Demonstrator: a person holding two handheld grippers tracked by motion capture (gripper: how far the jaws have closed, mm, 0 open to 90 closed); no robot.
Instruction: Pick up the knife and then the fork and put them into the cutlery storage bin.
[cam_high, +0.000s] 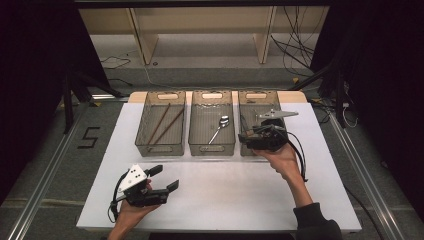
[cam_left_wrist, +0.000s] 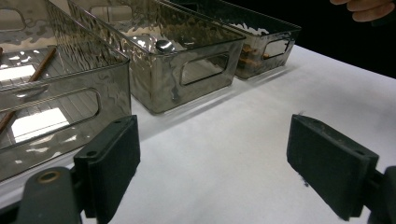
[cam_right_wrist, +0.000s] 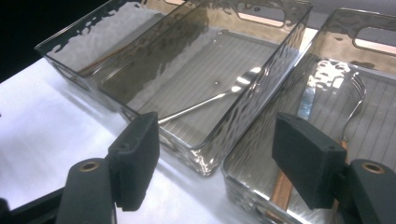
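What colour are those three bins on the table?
The bins are smoky grey and see-through, with rippled walls; the right gripper view shows it best.

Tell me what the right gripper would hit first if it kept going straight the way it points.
Most likely the near wall of the right bin. The right gripper, jaws open and empty, points across that wall, with the fork lying beyond it. Depth is unclear, so the middle bin beside it could be touched too.

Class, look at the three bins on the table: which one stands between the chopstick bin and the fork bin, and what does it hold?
The middle bin, holding a spoon, as the high view shows.
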